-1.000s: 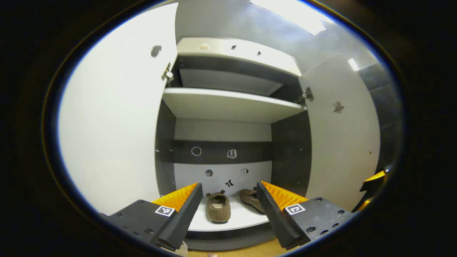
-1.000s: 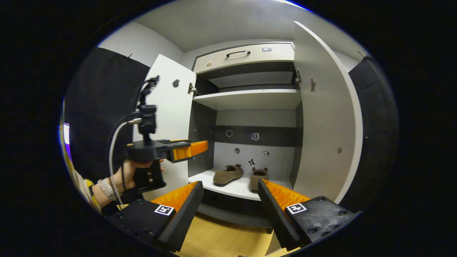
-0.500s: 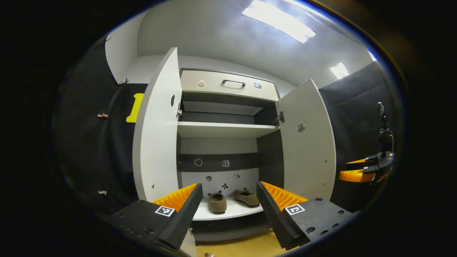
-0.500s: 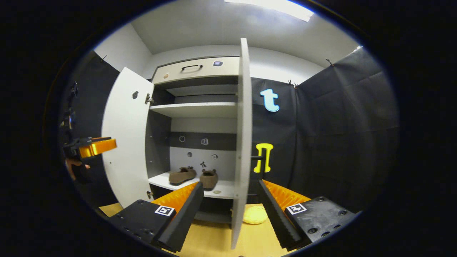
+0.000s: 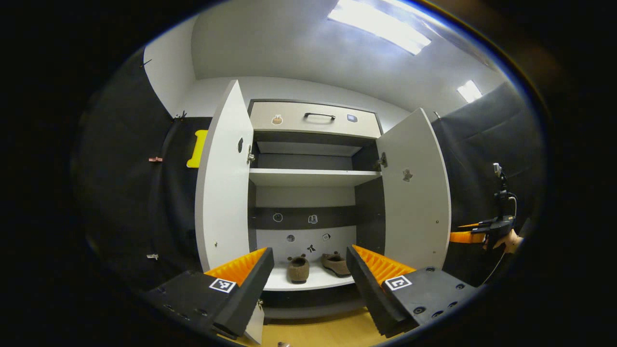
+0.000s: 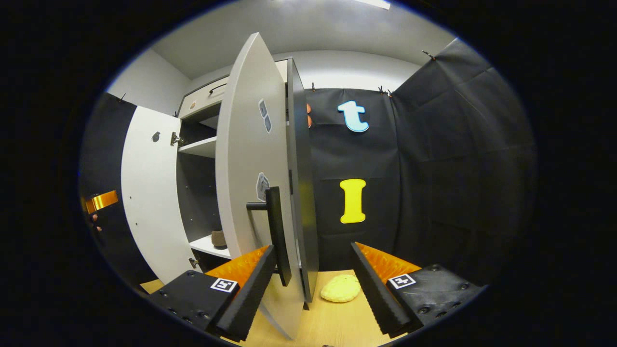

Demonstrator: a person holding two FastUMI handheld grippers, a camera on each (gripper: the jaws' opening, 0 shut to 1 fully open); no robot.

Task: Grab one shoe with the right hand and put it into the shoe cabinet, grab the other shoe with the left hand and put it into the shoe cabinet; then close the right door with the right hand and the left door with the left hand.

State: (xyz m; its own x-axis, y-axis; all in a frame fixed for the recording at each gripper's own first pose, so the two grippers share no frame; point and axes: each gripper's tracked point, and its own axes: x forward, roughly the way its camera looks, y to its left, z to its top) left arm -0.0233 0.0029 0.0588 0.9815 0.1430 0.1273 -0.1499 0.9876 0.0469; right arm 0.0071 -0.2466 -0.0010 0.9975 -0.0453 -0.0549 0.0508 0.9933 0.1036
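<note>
Right tongs (image 6: pixel 313 270), spread wide and empty, flank the white cabinet's right door (image 6: pixel 248 183); both brown slippers (image 5: pixel 315 265) shelved, pushing it shut comes next.

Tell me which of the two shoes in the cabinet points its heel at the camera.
The left shoe: its rounded heel faces out. The right shoe lies angled.

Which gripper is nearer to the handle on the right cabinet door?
The right. The right gripper is open just beside the door handle, its near finger almost at the bar. The left gripper hangs open farther back, facing the shelf with the shoes.
</note>
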